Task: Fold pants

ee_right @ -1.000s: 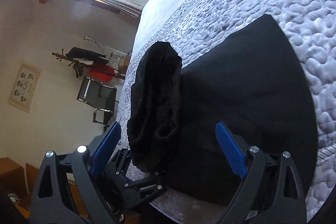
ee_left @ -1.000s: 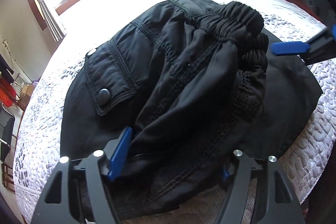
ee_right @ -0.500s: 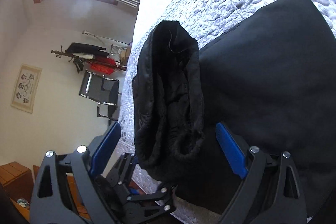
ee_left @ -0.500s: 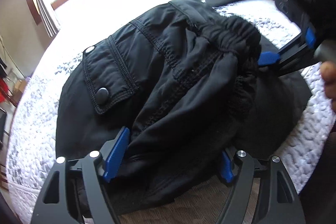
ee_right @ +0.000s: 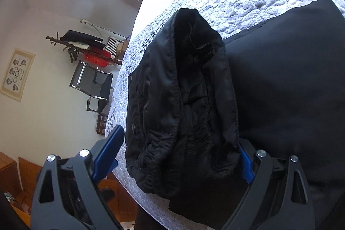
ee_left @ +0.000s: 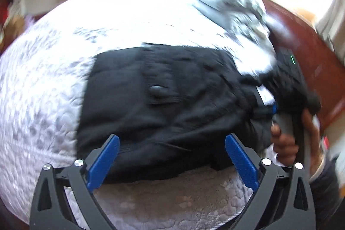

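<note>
The black pants (ee_left: 163, 105) lie folded on the bed, pocket button up. My left gripper (ee_left: 172, 162) is open, raised above the near edge of the pants, holding nothing. The left wrist view is blurred by motion. The right gripper (ee_left: 267, 109) shows there at the pants' right end, held by a hand. In the right wrist view my right gripper (ee_right: 179, 156) is open, its jaws around the bunched elastic waistband (ee_right: 185, 105) of the pants; the right fingertip (ee_right: 245, 163) is partly hidden behind cloth.
The bed has a grey-patterned quilt (ee_left: 38, 100). A pile of grey bedding (ee_left: 239, 14) lies at the far side by the wooden headboard (ee_left: 310, 61). Beside the bed stand a chair (ee_right: 92, 87) and a coat rack (ee_right: 71, 44).
My left gripper has let go of the pants, pulled back and up, and swung its view right. The bunched waistband has moved deeper between my right gripper's jaws.
</note>
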{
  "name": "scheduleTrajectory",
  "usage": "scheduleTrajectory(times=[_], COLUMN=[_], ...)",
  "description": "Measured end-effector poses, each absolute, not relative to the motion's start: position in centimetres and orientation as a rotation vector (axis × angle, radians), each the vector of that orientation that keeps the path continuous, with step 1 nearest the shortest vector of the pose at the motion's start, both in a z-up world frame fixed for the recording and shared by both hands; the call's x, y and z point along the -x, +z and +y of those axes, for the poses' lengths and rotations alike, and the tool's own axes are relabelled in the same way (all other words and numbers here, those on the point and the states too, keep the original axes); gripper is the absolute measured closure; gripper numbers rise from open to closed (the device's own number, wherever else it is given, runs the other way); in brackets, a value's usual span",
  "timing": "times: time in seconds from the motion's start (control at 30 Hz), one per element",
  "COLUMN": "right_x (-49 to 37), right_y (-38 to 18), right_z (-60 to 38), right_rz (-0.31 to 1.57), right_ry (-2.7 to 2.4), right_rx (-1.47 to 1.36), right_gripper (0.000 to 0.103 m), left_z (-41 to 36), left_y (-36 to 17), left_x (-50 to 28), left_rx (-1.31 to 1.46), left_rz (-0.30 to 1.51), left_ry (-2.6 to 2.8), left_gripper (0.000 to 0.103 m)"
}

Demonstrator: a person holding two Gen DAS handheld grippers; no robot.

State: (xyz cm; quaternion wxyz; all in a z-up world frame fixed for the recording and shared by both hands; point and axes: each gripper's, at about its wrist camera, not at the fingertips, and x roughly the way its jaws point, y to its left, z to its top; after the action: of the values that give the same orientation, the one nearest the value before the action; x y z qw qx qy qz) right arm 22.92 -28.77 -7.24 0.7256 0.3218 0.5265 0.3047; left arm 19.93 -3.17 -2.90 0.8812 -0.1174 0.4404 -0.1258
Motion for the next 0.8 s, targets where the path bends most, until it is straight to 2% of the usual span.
scheduleTrajectory(times=[0.2,0.27,0.33,0.53,0.63,0.8], right_x=[-22.5,-22.5,-22.6,-22.6,-22.4,-22.0], right_y=[-6.8,-6.9,-7.1,-7.7,-7.1,-5.7], right_z=[-27.8,-27.7,-27.8,-28.5,-28.1,-27.5], right_rz=[1.153,1.156,1.166,1.169,1.150,1.119], right_ry=[0.661,0.652,0.632,0.630,0.633,0.645], right_rx=[-0.671,-0.670,-0.671,-0.722,-0.696,-0.660], right_gripper=[0.012,0.020,0.036,0.063,0.071,0.076], left_z=[3.3,4.3,4.5,3.9,3.9,4.4], left_y=[-5.2,-6.0,-6.7,-8.1,-8.5,-8.5], left_x=[-20.6,-20.8,-20.7,-20.5,-20.2,-20.1], left_rx=[0.334,0.352,0.364,0.342,0.359,0.392], left_rz=[0.958,0.970,0.982,1.025,1.031,1.036], left_ry=[-0.056,-0.034,-0.026,-0.032,-0.032,-0.032], left_gripper=[0.004,0.004,0.004,0.004,0.004,0.004])
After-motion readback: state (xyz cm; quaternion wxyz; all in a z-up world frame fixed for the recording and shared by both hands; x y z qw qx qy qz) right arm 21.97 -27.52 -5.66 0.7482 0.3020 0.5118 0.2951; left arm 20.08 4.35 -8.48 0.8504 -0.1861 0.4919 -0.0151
